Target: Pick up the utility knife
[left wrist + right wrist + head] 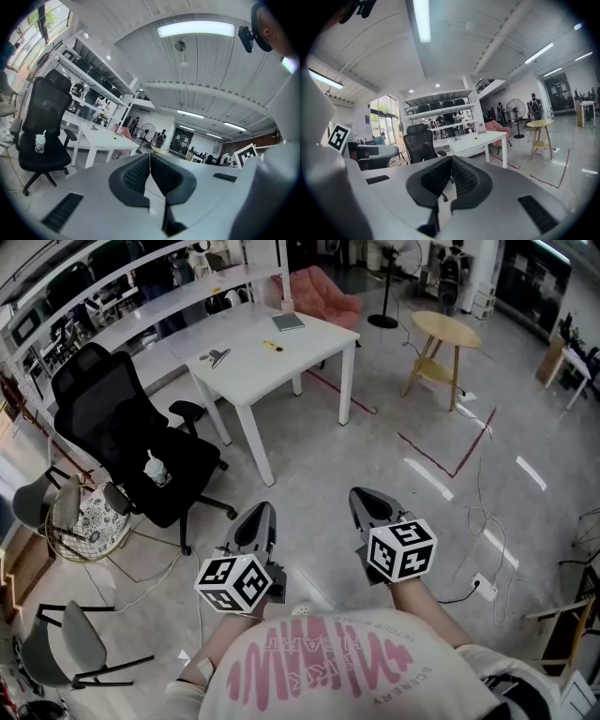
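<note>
The left gripper (262,513) and the right gripper (362,495) are held out side by side over the floor, well apart from the white bench (246,381). Both point roughly toward it. Each has its jaws closed tip to tip, with nothing between them.

The small yellow thing lying about mid-bench, nearer the far edge, is most likely the utility knife (272,345). It is too small here to be sure, or to tell whether its blade is out. A dark clip-like thing (215,356) lies near the left edge and a notebook (288,322) by the far corner. Both are apart from the knife, so there is room around it.

The knife should be light and stiff, with a slim, smooth body lying flat, so it may skid on the bench top if nudged from one side. The best hold looks to be across the narrow width of the handle at mid-length, away from the blade end. The jaws would need to open first and come down steeply.
</note>
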`<action>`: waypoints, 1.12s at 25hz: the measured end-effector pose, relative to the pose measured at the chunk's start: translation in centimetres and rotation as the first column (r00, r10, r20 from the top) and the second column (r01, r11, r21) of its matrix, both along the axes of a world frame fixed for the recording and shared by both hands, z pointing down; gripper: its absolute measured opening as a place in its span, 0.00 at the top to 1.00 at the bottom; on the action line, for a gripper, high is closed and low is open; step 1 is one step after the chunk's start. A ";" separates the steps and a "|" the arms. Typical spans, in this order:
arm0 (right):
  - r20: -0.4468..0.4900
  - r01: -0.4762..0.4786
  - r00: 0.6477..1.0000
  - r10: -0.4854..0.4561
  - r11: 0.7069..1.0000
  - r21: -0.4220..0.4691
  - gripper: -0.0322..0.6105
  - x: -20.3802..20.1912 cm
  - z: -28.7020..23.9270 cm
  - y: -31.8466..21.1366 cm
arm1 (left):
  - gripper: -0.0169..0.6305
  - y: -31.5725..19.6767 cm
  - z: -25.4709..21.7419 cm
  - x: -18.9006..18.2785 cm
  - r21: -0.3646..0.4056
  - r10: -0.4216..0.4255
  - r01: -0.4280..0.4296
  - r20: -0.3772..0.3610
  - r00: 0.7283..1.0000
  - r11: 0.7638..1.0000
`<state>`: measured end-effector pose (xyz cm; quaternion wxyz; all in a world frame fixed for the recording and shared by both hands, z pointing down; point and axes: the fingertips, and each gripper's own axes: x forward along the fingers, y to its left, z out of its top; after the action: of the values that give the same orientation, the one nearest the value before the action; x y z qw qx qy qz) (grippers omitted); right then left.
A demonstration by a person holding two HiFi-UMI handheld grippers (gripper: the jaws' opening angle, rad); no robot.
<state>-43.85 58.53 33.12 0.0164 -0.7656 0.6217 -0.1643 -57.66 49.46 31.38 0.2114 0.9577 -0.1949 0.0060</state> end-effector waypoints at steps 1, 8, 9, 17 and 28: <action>0.012 -0.006 1.000 0.006 1.000 0.015 0.93 0.4 -0.4 -1.1 | 0.94 -1.1 -0.4 0.4 0.004 0.004 -0.004 -0.004 1.000 1.000; 0.045 -0.046 0.998 0.043 0.996 0.080 0.93 2.3 -3.1 -8.7 | 0.94 -9.4 -3.0 1.8 0.035 0.029 -0.028 -0.027 0.999 0.999; 0.042 -0.050 0.998 0.047 0.995 0.082 0.93 2.3 -3.1 -9.7 | 0.94 -10.4 -3.2 1.9 0.035 0.037 -0.035 -0.034 0.999 0.999; 0.034 -0.041 0.999 0.040 0.999 0.021 0.93 1.9 -0.3 -13.8 | 0.94 -15.0 -1.3 2.4 -0.014 0.056 -0.057 -0.059 0.997 0.998; 0.062 -0.033 0.997 0.035 0.999 -0.030 0.93 7.3 2.8 -19.5 | 0.94 -21.0 2.1 6.7 -0.072 0.015 -0.018 -0.038 0.999 0.997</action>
<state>-36.57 38.99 35.94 0.0274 -0.7708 0.6054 -0.1966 -50.93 28.44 33.48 0.2494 0.9510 -0.1826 -0.0032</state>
